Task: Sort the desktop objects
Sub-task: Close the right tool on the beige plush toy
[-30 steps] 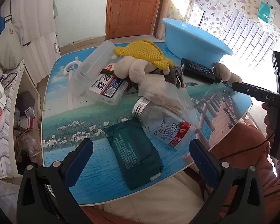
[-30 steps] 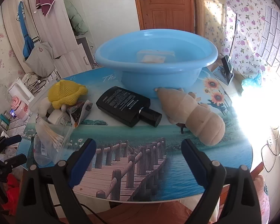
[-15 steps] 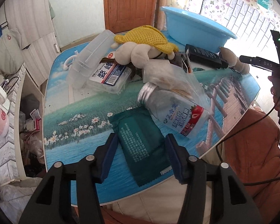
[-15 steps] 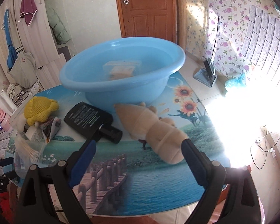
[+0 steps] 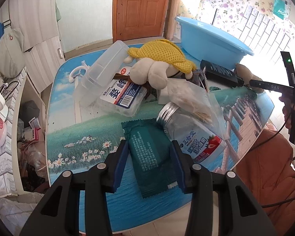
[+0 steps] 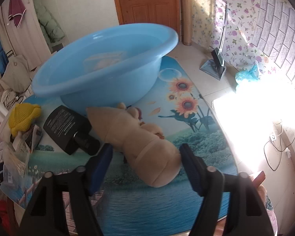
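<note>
We read "DAS" on the right gripper (image 5: 273,87), "DEEP CLEANING FLOSS" on the floss box (image 5: 122,96), and "2021" on the green packet (image 5: 149,153).

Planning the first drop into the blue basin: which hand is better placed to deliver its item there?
Right, probably. The right gripper is closing around the tan plush toy, which lies right beside the blue basin. The left gripper, closing on the green packet, has the whole clutter between it and the basin.
</note>
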A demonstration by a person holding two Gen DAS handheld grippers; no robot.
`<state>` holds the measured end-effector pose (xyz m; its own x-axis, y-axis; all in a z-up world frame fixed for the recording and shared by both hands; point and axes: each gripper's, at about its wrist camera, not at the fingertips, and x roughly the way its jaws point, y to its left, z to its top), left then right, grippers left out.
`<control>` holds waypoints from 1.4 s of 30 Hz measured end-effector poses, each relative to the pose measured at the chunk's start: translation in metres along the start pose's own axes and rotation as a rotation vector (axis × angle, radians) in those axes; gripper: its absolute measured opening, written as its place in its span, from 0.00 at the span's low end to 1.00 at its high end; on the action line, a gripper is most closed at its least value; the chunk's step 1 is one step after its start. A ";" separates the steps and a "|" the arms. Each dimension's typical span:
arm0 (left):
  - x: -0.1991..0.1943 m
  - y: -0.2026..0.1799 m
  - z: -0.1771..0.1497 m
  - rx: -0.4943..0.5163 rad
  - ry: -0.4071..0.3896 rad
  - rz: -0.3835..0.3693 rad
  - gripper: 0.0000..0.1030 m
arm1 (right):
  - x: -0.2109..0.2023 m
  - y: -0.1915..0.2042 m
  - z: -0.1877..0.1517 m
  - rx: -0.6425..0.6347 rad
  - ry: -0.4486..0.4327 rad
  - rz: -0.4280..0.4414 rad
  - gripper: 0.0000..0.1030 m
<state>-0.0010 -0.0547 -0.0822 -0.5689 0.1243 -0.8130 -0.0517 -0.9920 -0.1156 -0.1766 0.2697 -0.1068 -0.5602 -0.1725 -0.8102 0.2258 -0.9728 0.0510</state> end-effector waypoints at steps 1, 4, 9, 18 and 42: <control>-0.001 0.001 0.000 -0.001 0.000 0.001 0.41 | -0.001 0.001 -0.001 -0.011 -0.004 -0.013 0.56; -0.004 0.002 0.000 -0.004 -0.003 0.012 0.41 | -0.006 -0.002 -0.005 -0.004 -0.007 0.020 0.52; -0.007 0.005 -0.002 -0.012 0.006 0.025 0.42 | -0.015 -0.005 -0.015 0.026 0.000 0.026 0.50; -0.016 0.003 -0.007 -0.008 0.011 0.031 0.42 | -0.037 0.009 -0.028 0.012 0.027 0.061 0.49; 0.020 -0.026 -0.004 0.034 -0.054 0.077 0.99 | -0.013 0.019 -0.033 -0.029 -0.004 0.068 0.67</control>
<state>-0.0076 -0.0263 -0.0973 -0.6157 0.0476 -0.7865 -0.0336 -0.9989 -0.0341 -0.1390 0.2583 -0.1147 -0.5461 -0.2384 -0.8031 0.2863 -0.9541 0.0885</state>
